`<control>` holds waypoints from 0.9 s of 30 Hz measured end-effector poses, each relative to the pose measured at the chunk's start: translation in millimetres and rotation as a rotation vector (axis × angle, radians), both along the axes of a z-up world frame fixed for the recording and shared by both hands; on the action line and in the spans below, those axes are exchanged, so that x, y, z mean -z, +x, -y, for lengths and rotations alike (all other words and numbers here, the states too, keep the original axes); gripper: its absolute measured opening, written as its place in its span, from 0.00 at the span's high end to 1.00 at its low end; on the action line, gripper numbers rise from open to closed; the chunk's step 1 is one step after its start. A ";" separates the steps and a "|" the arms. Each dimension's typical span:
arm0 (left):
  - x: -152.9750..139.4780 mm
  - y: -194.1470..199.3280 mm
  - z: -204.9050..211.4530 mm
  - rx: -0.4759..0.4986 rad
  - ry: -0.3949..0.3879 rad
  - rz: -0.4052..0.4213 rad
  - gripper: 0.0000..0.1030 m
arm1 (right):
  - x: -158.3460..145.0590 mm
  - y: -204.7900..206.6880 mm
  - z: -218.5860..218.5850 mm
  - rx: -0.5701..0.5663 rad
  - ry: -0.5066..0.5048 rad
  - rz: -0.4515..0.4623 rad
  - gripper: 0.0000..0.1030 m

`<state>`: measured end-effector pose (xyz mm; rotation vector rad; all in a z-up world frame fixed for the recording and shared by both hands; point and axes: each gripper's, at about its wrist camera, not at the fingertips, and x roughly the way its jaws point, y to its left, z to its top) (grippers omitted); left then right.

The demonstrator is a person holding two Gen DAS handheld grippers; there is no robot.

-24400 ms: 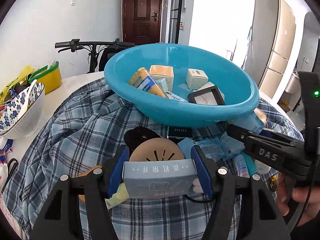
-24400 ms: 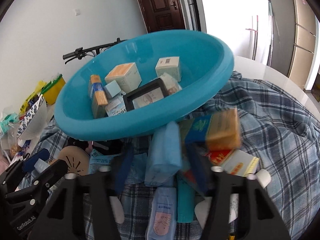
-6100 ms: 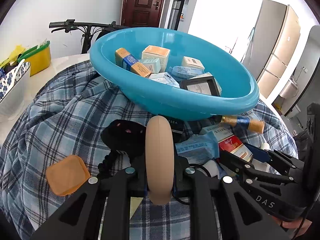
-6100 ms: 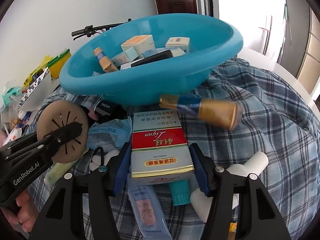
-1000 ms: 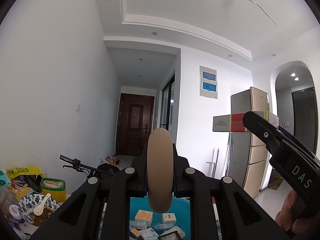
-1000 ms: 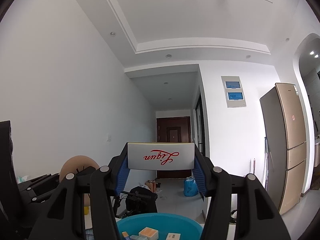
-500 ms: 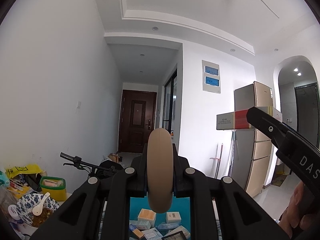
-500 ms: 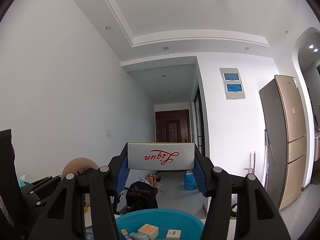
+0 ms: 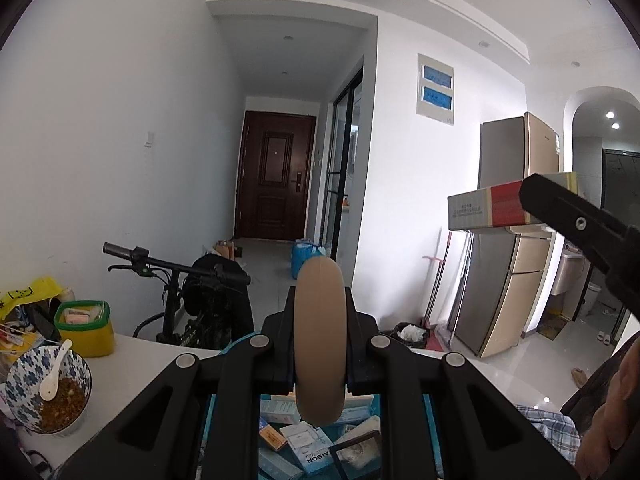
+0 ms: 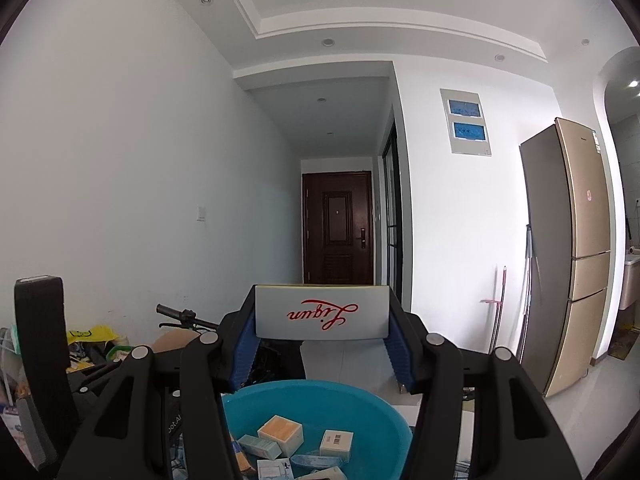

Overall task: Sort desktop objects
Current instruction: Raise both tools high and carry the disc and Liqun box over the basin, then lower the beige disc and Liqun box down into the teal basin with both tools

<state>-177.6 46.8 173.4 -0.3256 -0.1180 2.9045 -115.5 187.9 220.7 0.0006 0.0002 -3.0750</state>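
My left gripper [image 9: 320,354] is shut on a tan round disc [image 9: 320,340], held edge-on and high above the blue basin [image 9: 276,460]. My right gripper [image 10: 322,344] is shut on a grey and red carton box [image 10: 322,312] marked in red script, held above the blue basin [image 10: 320,404]. The box and right gripper also show in the left wrist view [image 9: 492,210]. The basin holds several small boxes [image 10: 280,434].
A patterned bowl with a spoon [image 9: 50,396] and a yellow tub [image 9: 84,326] stand on the white table at the left. A bicycle [image 9: 188,280] is behind the table. A fridge [image 10: 568,256] stands at the right. A plaid cloth [image 9: 552,436] lies at lower right.
Both views have tilted down a little; more of the basin and its boxes shows below each gripper. Both grips are unchanged.
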 end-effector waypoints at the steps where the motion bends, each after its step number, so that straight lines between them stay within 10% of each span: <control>1: 5.0 -6.5 -2.7 -0.003 -0.018 0.013 0.83 | 1.4 -3.0 0.3 0.000 0.006 0.012 0.47; 27: 75.3 -82.2 -2.7 -0.091 -0.092 0.245 0.83 | 60.2 -97.3 -14.9 0.066 0.022 0.369 0.47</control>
